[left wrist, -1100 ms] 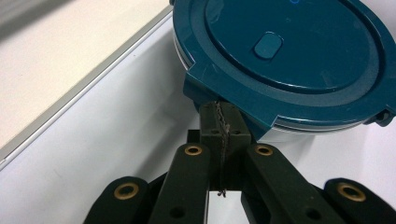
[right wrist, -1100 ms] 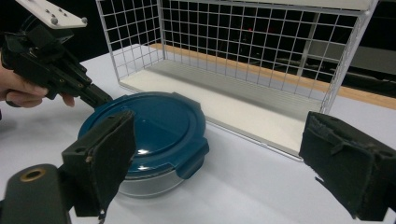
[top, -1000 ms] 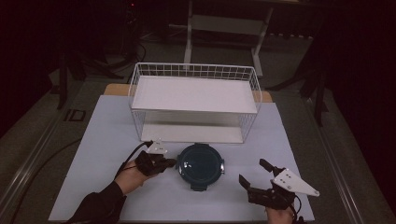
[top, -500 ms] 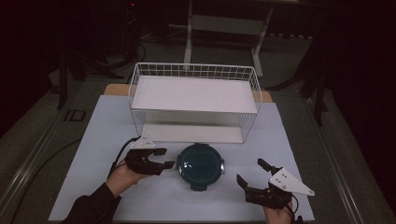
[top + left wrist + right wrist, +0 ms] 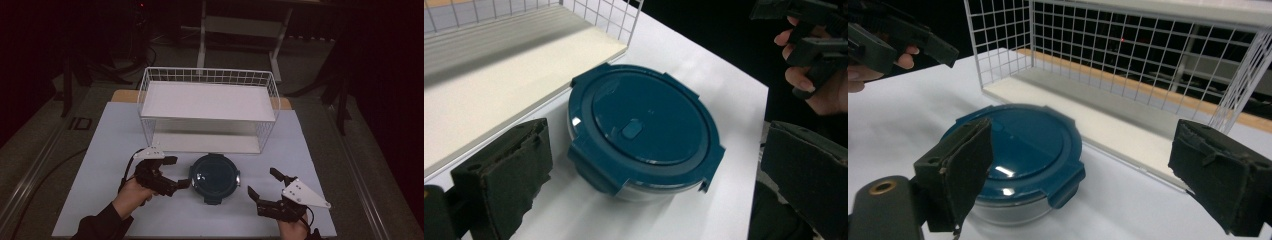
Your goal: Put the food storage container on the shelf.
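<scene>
The round container (image 5: 215, 177) with its blue lid (image 5: 647, 125) sits on the white table (image 5: 100, 150) just in front of the wire rack (image 5: 207, 107), between the two hands and touched by neither gripper. The left gripper (image 5: 172, 173) hangs just beside the container's left edge; its jaws have just been opening and now stand wide, with nothing pinched between them. In the left gripper view the container lies ahead, framed by the two black pads (image 5: 514, 175) but clear of both. The right gripper (image 5: 265, 185) waits near the container's right side, a little farther off, jaws spread wide and empty as well; its own view looks across the lid toward the rack's lower shelf (image 5: 1108, 120). To my eye this is the pause at the start of a grasp: both tools are lined up on the container and nothing is lifted. The lid's four clips (image 5: 1068, 187) look snapped down, though I can't be sure of each. Next, I'd judge, one gripper must come in low and close on the rim or a clip, squarely enough that the smooth lid doesn't slip, while the other steadies the bowl against sliding toward the rack.
</scene>
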Demonstrator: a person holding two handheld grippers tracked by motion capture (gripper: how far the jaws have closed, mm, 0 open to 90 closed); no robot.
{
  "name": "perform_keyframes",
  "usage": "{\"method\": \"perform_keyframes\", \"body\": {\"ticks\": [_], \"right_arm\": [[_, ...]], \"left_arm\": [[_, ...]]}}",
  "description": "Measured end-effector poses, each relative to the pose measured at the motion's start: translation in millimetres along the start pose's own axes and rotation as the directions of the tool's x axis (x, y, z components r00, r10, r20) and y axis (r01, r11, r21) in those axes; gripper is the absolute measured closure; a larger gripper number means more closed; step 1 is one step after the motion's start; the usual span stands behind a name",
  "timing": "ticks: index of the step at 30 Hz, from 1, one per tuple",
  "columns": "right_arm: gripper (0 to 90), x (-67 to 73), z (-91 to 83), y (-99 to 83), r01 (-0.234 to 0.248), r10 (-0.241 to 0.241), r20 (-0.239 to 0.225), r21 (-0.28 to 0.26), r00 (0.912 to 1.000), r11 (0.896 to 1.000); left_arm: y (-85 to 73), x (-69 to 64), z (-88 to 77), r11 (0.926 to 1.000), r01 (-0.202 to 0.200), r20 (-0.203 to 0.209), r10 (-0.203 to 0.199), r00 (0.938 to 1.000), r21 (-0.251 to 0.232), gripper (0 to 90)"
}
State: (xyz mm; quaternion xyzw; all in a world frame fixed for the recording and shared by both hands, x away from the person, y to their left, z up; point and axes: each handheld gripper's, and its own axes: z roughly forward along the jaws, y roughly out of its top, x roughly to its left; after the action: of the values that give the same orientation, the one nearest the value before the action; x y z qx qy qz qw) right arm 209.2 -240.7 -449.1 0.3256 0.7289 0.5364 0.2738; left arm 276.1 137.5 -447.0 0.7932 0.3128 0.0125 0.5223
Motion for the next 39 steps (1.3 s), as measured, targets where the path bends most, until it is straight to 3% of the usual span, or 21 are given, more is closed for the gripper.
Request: {"method": "perform_keyframes", "body": {"ticks": [5,9,13,14,18,21,23,27,28,29,30,31,33,34,35,36,37,39], "right_arm": [[10.4,-1.2,-1.2,6.0,-0.018,0.018,-0.021,-0.024,0.9996,1.0],[14.1,-5.7,0.2,10.8,-0.051,0.05,-0.056,-0.009,0.9972,0.999],[15.0,-9.4,1.7,16.6,-0.062,0.062,-0.061,0.001,0.9962,0.998],[15.6,-9.8,1.7,20.1,-0.076,0.076,-0.075,0.0,0.9943,0.997],[12.3,-9.3,2.3,23.9,-0.081,0.08,-0.056,-0.006,0.9952,0.997],[11.0,-8.7,5.0,25.2,-0.081,0.081,-0.041,0.006,0.9959,0.997],[11.0,-8.7,7.3,24.1,-0.088,0.088,-0.05,0.01,0.9948,0.996],[10.3,-7.4,12.6,20.8,-0.096,0.097,-0.045,0.026,0.9943,0.995],[10.2,-6.0,14.9,19.9,-0.094,0.096,-0.042,0.038,0.9945,0.995],[10.2,-6.0,14.9,19.9,-0.094,0.096,-0.042,0.038,0.9945,0.995],[10.3,-5.4,15.7,19.6,-0.093,0.095,-0.043,0.039,0.9946,0.995],[10.3,-4.1,16.5,19.2,-0.092,0.094,-0.043,0.046,0.9946,0.995],[10.3,-2.8,17.2,18.6,-0.086,0.089,-0.048,0.054,0.9949,0.995],[10.3,-2.0,17.3,18.4,-0.09,0.093,-0.054,0.058,0.9942,0.994],[10.3,-1.7,17.4,18.3,-0.089,0.092,-0.055,0.06,0.9943,0.994],[10.4,-1.1,17.7,18.3,-0.084,0.088,-0.056,0.065,0.9945,0.994],[10.4,-0.9,17.6,18.3,-0.084,0.087,-0.057,0.066,0.9945,0.994],[10.4,-0.3,17.8,18.1,-0.079,0.083,-0.058,0.072,0.9948,0.994]], "left_arm": [[8.6,2.1,3.0,0.9996,0.028,-0.005,-0.028,0.9996,0.0,0.3],[12.8,8.9,10.4,0.9978,0.059,0.031,-0.06,0.9977,0.029,0.3],[14.2,17.1,20.1,0.992,0.119,0.068,-0.122,0.9903,0.042,0.3],[14.3,19.8,23.0,0.9878,0.145,0.077,-0.149,0.9858,0.056,0.3],[10.7,30.7,33.9,0.9708,0.229,0.067,-0.234,0.9699,0.07,0.3],[4.6,40.9,40.0,0.9515,0.297,0.046,-0.301,0.9524,0.079,0.4],[-0.7,47.5,44.2,0.9346,0.341,0.045,-0.347,0.9369,0.101,0.4],[-9.0,56.8,50.5,0.8898,0.422,0.05,-0.436,0.8986,0.174,0.5],[-10.9,58.8,51.1,0.8745,0.448,0.037,-0.462,0.8861,0.186,3.9],[-10.9,58.8,51.1,0.8745,0.448,0.037,-0.462,0.8861,0.186,5.6],[-12.0,60.7,51.1,0.8635,0.465,0.039,-0.48,0.8762,0.196,5.6],[-13.1,62.8,50.8,0.85,0.485,0.041,-0.503,0.8633,0.205,9.9],[-14.9,65.9,50.2,0.8346,0.508,0.049,-0.528,0.8477,0.214,18.4],[-15.4,67.0,50.5,0.8286,0.512,0.054,-0.536,0.8428,0.226,22.5],[-17.2,69.2,51.2,0.8151,0.526,0.066,-0.555,0.8293,0.242,24.4],[-17.6,69.9,51.4,0.811,0.529,0.068,-0.56,0.8258,0.249,31.0],[-18.3,70.6,52.2,0.8023,0.538,0.056,-0.569,0.8207,0.258,32.5],[-19.8,73.0,53.1,0.79,0.553,0.063,-0.586,0.8077,0.265,39.7]]}}
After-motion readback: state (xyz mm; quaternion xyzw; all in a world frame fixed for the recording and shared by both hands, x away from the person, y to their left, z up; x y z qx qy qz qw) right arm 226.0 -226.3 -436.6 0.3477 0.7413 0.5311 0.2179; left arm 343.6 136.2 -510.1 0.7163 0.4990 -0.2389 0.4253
